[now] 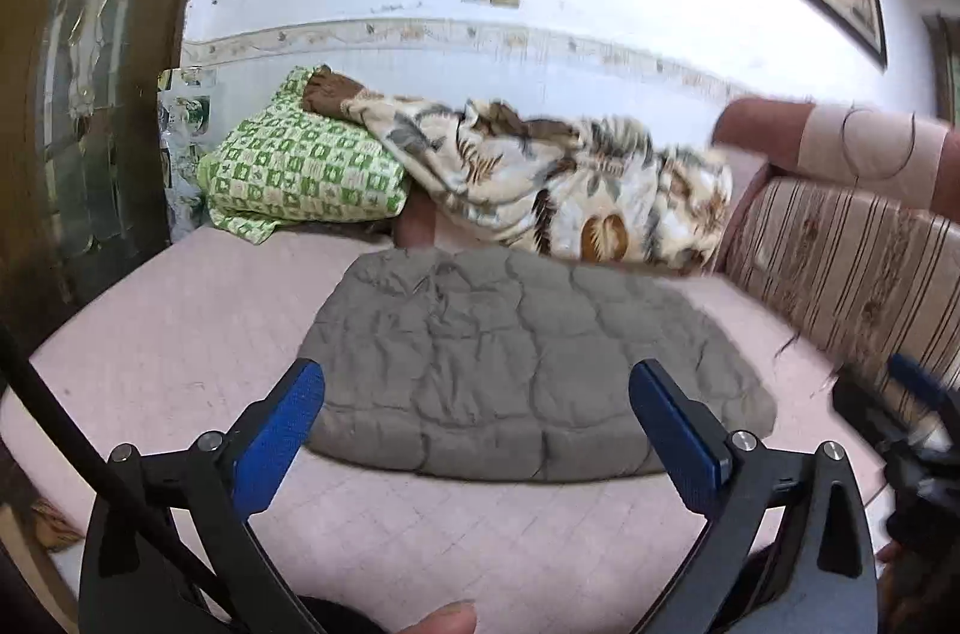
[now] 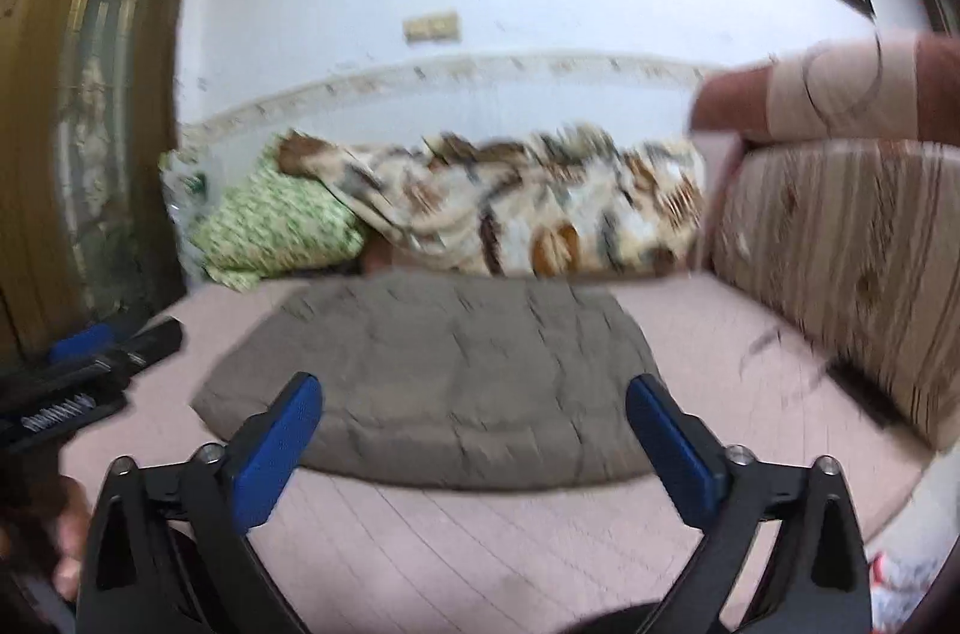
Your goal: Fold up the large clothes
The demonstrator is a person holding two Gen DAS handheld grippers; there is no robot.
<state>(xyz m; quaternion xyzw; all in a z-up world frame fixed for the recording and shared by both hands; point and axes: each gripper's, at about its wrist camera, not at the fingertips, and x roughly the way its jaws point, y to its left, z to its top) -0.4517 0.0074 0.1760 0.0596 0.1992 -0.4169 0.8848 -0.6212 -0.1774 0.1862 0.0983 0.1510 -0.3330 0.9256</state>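
Quilt (image 1: 516, 364) folded on bed (image 1: 180, 334) at 12 o'clock | soft, bulky; take the near edge | left gripper (image 1: 477, 385) and right gripper (image 2: 474, 397) both agape, empty

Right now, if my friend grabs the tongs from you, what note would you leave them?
Left tongs: open, nothing between the pads.
Right tongs: open, holding nothing.
The grey quilted garment lies folded into a compact bundle on the pink mattress, ahead of both tongs and touched by neither.
A floral blanket and green checked pillow sit behind it by the wall.
Done: the grey piece looks folded.
Left: check it is neat; I see no other garment waiting.
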